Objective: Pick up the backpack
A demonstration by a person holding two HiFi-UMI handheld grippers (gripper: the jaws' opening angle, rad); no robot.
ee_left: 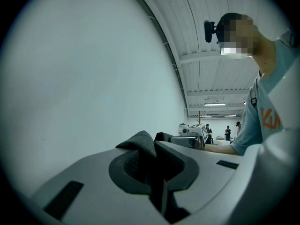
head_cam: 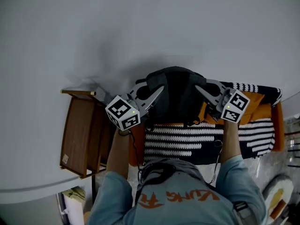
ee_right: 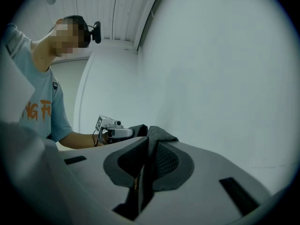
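Head view: we list one dark backpack (head_cam: 177,95) over a striped cover (head_cam: 206,142), flanked by the left gripper (head_cam: 158,92) and the right gripper (head_cam: 200,91).
Left gripper view: jaws pinching a fold of backpack fabric.
Right gripper view: jaws likewise pinching backpack fabric; we see the left gripper beyond.

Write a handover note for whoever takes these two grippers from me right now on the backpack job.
Grippers: the left gripper is shut on a fold of fabric at the left side of the backpack. The right gripper is shut on fabric at its right side.
Things: the dark backpack hangs between both grippers, close to the white wall, over the far edge of the striped blanket.
Done: both grips made.
Left: lift it fully clear. Whether its bottom is off the blanket cannot be told.
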